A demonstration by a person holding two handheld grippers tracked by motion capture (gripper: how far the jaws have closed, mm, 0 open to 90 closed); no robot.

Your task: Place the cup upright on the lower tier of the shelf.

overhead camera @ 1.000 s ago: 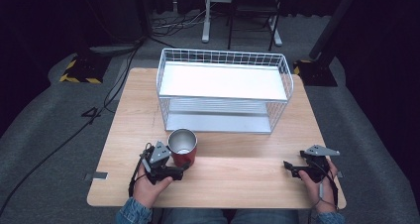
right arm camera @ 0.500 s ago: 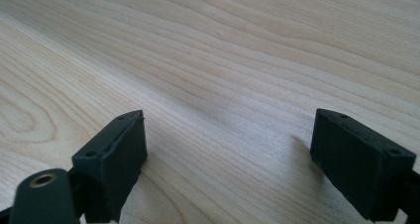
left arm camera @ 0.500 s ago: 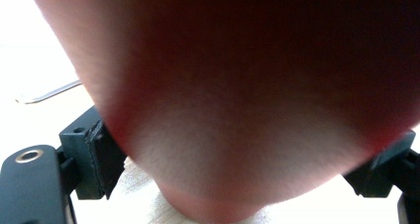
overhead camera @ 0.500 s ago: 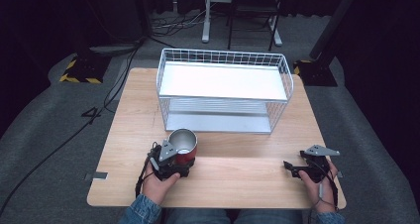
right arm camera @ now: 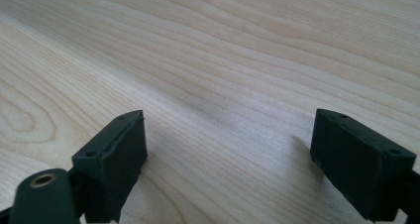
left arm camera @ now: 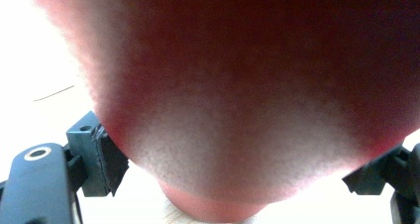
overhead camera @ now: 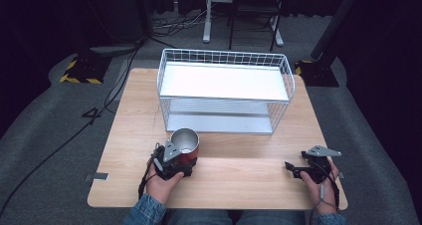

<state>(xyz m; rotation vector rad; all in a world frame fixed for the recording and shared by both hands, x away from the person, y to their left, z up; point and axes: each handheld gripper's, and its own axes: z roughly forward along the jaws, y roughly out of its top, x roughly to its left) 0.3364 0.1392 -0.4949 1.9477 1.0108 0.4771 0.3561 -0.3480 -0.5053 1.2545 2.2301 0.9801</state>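
Red-walled metal cup (overhead camera: 184, 146) with a bare steel interior is now clamped by the left gripper (overhead camera: 175, 161), lower centre-left of the high view. A second ago the gripper was sitting just left of the cup with its jaws wider; since then it has been brought in against the cup wall and the jaws have just been closing, with the cup between them. In the left gripper view the red cup body (left arm camera: 257, 95) is seen blurred at close range, with a black pad (left arm camera: 106, 159) pressed on its lower left flank and the other pad at the right edge. Grasp is judged complete; a lift toward the white wire two-tier rack (overhead camera: 226, 93) at upper centre looks like the likely next step. Cup is upright on the light wooden table (overhead camera: 249, 175), apart from the rack's front. Right gripper (overhead camera: 298, 169) is parked at lower right, unchanged, jaws spread wide over bare wood with nothing between them.
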